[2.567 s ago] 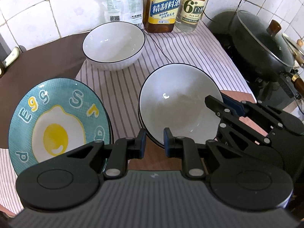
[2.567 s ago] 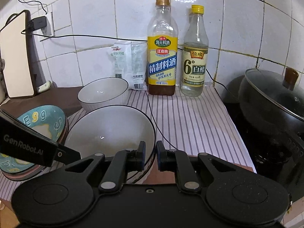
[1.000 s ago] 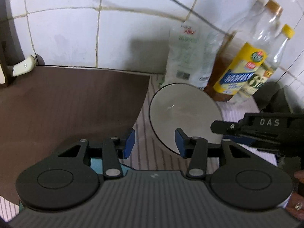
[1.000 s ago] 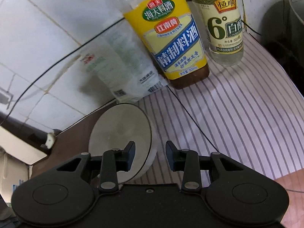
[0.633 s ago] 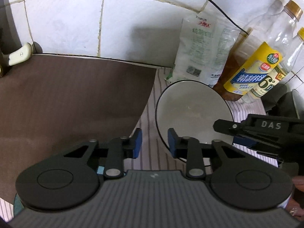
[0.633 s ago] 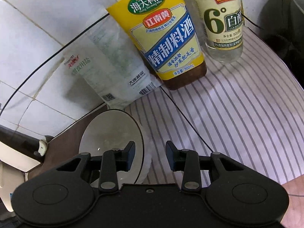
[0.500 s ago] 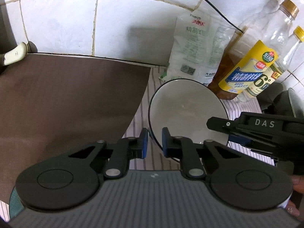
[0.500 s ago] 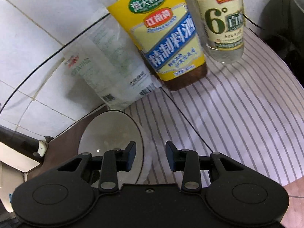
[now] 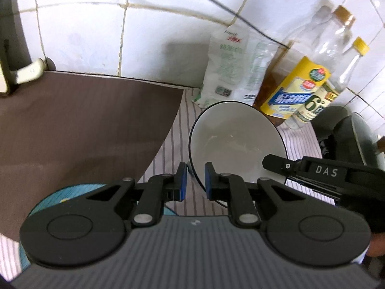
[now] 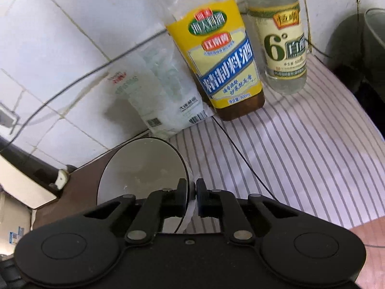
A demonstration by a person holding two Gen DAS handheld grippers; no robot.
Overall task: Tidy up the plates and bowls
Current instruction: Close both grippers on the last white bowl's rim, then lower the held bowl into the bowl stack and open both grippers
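Your right gripper [image 10: 191,193], which stood spread beside the white bowl [image 9: 237,142] half a second ago, has now closed, and its fingers pinch the bowl's right-hand rim between them. Your left gripper [image 9: 195,180] was narrowed at the left rim half a second ago and now reads a little wider. Its blue pads [image 9: 182,180] straddle that dark-edged rim with a gap showing, so you cannot count it as gripping yet. That likely means the bowl is held from one side only, and a lift now would hang on the right pinch. The bowl sits on the striped cloth [image 10: 312,149], just in front of the white packet [image 10: 166,94] and near the yellow-labelled bottle [image 10: 226,65]. It appears upright, mouth facing up. Being round, it has no long axis across the counter; its axis runs vertically. The blue egg plate [image 9: 72,192] lies partly hidden under your left gripper.
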